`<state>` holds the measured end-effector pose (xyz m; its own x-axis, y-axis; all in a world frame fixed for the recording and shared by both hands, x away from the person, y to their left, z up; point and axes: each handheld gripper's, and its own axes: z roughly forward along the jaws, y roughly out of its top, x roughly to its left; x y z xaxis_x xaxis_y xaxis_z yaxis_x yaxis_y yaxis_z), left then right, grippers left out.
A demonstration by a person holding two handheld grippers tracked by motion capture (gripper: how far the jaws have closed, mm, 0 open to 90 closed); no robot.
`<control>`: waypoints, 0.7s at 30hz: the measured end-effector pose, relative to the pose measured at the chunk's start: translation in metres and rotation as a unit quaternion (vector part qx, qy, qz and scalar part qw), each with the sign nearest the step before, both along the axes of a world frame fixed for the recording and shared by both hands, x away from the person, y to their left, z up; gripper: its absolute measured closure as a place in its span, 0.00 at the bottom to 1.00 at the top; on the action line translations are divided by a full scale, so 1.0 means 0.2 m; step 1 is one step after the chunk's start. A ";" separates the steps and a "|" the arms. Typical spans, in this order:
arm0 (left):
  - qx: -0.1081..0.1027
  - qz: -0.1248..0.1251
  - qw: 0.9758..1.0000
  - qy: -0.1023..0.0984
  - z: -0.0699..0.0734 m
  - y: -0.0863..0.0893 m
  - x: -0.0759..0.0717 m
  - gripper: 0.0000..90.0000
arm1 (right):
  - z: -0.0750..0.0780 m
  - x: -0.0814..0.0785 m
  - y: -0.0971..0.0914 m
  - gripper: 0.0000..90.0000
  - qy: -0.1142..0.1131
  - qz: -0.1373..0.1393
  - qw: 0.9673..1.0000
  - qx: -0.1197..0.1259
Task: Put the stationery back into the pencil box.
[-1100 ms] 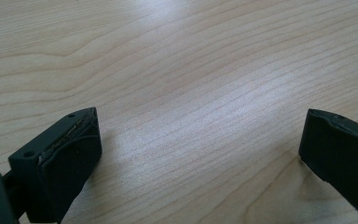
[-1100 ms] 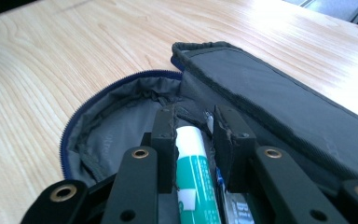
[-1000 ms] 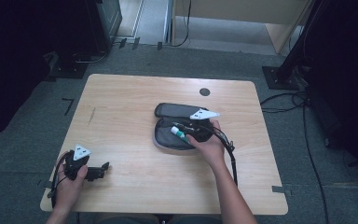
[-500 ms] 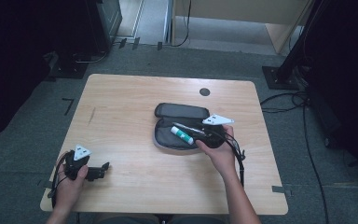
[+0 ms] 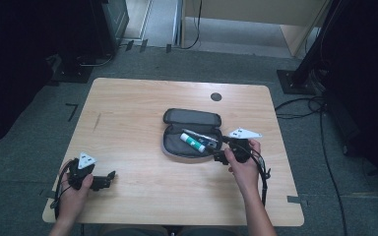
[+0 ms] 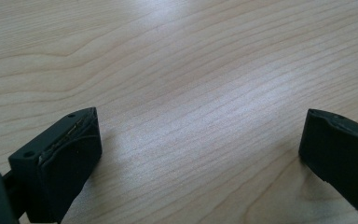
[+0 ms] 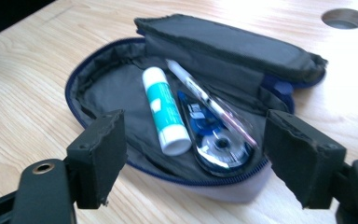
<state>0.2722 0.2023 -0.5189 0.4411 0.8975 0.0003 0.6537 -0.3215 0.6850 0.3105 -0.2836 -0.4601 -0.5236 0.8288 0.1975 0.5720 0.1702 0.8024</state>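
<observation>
Pencil case (image 5: 192, 140) lies unzipped mid-table (image 5: 138, 108), lid folded back | inside: glue stick (image 7: 165, 109), correction tape (image 7: 216, 140), pen (image 7: 209, 102) | right gripper (image 5: 222, 153) just beside case's near-right edge, jaws wide, empty | left gripper (image 5: 109, 178) near front-left corner, jaws wide over bare wood

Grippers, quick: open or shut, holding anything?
Left gripper: open, empty, over bare table.
Right gripper: open, empty, at the pencil case.
</observation>
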 end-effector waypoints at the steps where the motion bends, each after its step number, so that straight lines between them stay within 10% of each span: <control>1: 0.001 -0.001 1.000 0.000 0.00 0.00 0.00 0.00 | 0.00 -0.01 -0.01 0.23 0.001 -0.001 1.000 -0.002; 21: 0.003 0.000 1.000 0.001 0.00 0.00 0.00 0.00 | -0.05 -0.16 -0.21 0.21 0.014 -0.038 0.999 -0.020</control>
<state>0.2721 0.2015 -0.5188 0.4402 0.8979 0.0054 0.6548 -0.3252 0.6823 0.2777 -0.3263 -0.4702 -0.4543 0.8730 0.1773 0.6063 0.1572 0.7795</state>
